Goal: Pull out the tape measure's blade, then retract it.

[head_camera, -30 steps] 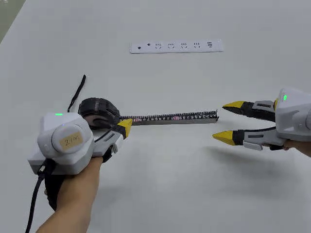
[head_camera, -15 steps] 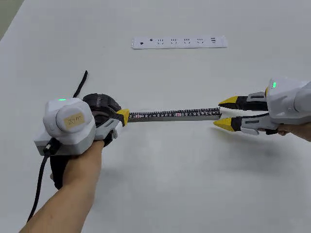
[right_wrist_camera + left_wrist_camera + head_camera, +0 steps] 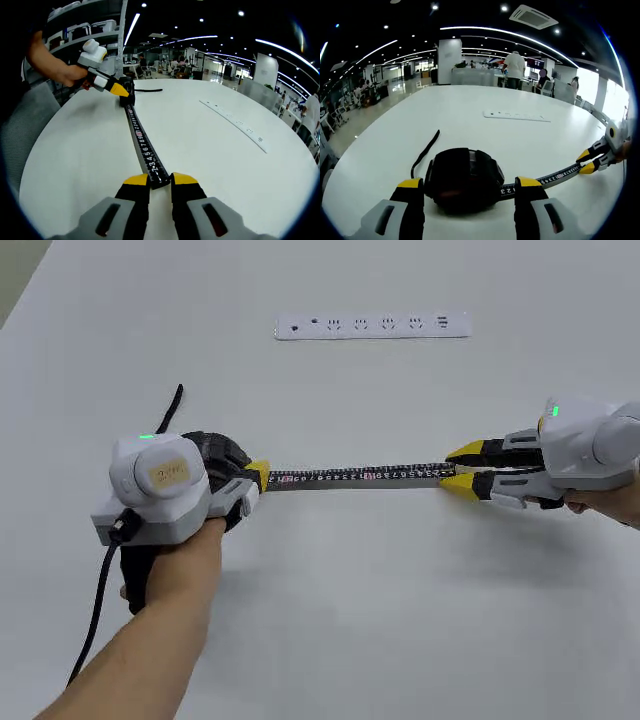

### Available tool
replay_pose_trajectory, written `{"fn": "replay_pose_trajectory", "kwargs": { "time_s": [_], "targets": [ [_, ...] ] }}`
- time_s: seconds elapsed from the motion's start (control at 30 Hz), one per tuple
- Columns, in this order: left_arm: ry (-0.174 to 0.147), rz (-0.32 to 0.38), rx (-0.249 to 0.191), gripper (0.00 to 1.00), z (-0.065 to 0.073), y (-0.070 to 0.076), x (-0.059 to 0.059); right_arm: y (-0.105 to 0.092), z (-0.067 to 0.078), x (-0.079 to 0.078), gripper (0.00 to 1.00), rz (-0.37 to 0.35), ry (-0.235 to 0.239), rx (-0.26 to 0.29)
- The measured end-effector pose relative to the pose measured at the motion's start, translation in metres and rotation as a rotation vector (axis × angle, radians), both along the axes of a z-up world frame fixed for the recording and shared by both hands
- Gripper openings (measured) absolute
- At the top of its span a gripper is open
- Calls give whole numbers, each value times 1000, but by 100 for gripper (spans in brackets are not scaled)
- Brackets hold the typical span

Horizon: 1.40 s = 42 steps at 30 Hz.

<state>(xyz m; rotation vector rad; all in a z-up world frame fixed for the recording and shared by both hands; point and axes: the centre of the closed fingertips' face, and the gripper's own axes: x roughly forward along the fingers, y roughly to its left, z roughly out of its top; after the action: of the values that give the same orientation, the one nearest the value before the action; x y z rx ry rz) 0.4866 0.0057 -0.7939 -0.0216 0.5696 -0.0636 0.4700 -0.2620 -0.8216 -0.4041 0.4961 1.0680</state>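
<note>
A black tape measure case [image 3: 216, 452] lies on the white table with its wrist strap [image 3: 170, 410] trailing behind. My left gripper [image 3: 256, 478] is shut on the case [image 3: 465, 172], one yellow-tipped jaw on each side. The blade [image 3: 360, 477] runs out flat to the right along the table. My right gripper [image 3: 458, 468] is shut on the blade's end. In the right gripper view the blade [image 3: 141, 137] leads from that gripper [image 3: 160, 180] straight back to the case [image 3: 128, 91] and the left gripper [image 3: 116, 89].
A white power strip [image 3: 372, 326] lies at the far side of the table, also seen as power strip [image 3: 516, 116] and power strip [image 3: 235, 122]. A black cable [image 3: 100, 600] hangs from the left gripper. People stand far behind the table.
My right gripper has moved in from the right to the blade's end and narrowed its jaws onto it. The left gripper has stayed on the case.
</note>
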Motion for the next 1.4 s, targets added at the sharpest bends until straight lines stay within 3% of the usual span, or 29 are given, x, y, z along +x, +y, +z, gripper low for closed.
{"fn": "replay_pose_trajectory", "kwargs": {
  "time_s": [0.23, 0.9, 1.4],
  "targets": [
    [0, 18, 6, 69, 0, 1, 2, 0, 0, -2, 13, 25, -11, -17],
    [36, 57, 9, 61, -4, 8, 4, -1, -1, -4, 12, 48, 15, -28],
    [32, 3, 40, 56, -4, 8, 3, -3, -2, -5, 12, 66, 17, -43]
  ]
}}
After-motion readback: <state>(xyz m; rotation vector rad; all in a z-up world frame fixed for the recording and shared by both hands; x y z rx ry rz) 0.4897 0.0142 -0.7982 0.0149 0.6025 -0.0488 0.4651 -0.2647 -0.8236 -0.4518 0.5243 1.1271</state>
